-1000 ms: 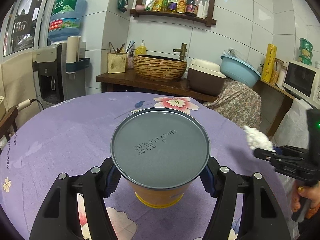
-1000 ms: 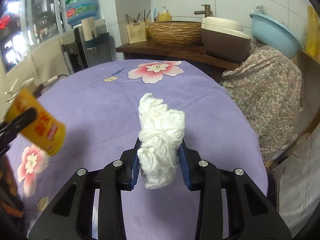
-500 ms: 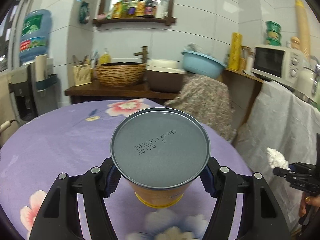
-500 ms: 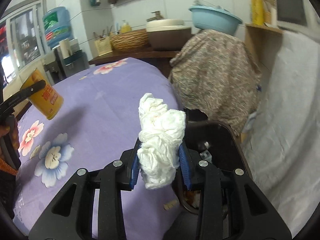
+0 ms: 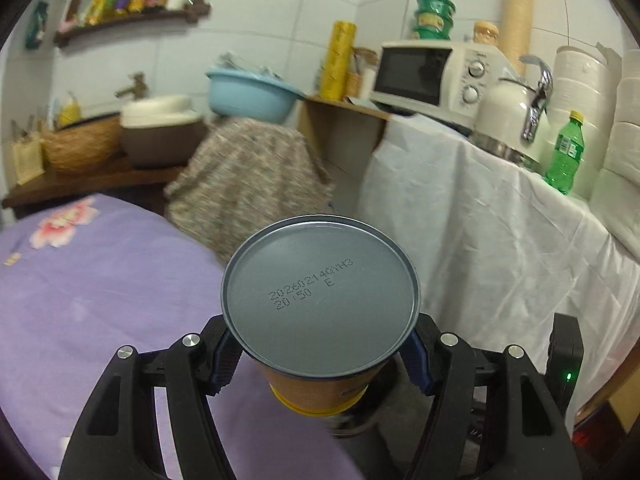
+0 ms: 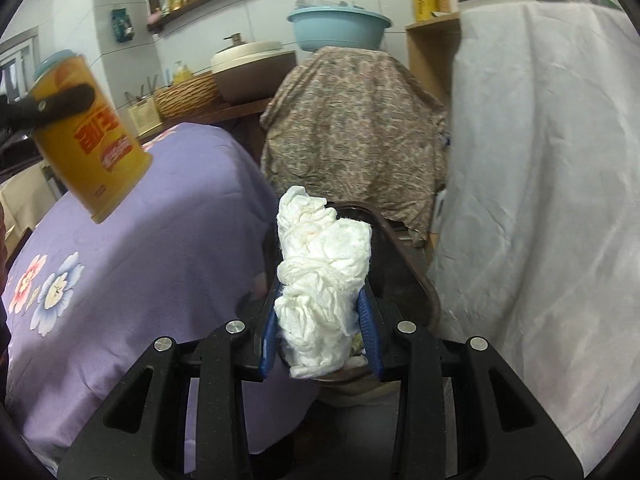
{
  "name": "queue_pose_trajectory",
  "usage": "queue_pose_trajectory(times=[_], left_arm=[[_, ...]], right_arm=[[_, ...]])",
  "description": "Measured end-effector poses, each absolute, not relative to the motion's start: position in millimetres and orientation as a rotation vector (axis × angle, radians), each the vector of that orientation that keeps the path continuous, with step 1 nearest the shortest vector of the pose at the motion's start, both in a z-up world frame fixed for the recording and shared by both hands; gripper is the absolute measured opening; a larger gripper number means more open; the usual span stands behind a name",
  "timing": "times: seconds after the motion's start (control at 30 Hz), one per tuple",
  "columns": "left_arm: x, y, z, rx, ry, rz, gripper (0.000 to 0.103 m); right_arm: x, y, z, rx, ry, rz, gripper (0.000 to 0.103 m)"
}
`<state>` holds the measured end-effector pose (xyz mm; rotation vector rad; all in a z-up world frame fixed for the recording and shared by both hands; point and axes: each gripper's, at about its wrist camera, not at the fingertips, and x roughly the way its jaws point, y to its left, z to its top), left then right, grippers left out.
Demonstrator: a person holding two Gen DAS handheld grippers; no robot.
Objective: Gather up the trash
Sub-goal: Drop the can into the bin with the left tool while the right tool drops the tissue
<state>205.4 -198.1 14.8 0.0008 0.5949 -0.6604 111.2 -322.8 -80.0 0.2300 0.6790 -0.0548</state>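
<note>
Trash rides in both your grippers: your left gripper (image 5: 320, 354) clamps a yellow can (image 5: 320, 304), and your right gripper (image 6: 320, 334) pinches a crumpled white tissue (image 6: 322, 280) between its blue pads (image 6: 368, 330). Since a second ago you have swung both tools off the purple table (image 5: 100, 280) toward its right edge; the tissue, then over the tablecloth, now hangs over a dark bin (image 6: 404, 276) beside the table. The can sits upside down between your left fingers (image 5: 416, 354), its grey base with the stamped date facing the camera, held over the table's edge. From the right wrist, the can (image 6: 90, 136) shows high at the left, clear of the cloth. Inside the bin, a few pale scraps show under the tissue, too hidden to name.
</note>
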Motion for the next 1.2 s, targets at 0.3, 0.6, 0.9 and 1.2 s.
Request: queue_pose_trajectory(times=[0.3, 0.6, 0.9, 1.2], left_arm=[[234.1, -293.7, -55.3, 0.094, 0.827, -0.661, 0.065], [264.0, -332.9, -110.8, 0.215, 0.960, -0.584, 0.066], [267.6, -327.5, -112.6, 0.216, 0.958, -0.559, 0.089], [245.4, -291.7, -61.3, 0.132, 0.820, -0.555, 0.097]], right_arm=[[88.9, -364.3, -95.6, 0.302, 0.686, -0.148, 0.036], [80.8, -381.6, -107.9, 0.310, 0.697, -0.190, 0.036], [79.5, -388.0, -116.7, 0.330, 0.721, -0.200, 0.036], [96.4, -379.3, -127.0, 0.332, 0.751, -0.159, 0.036]])
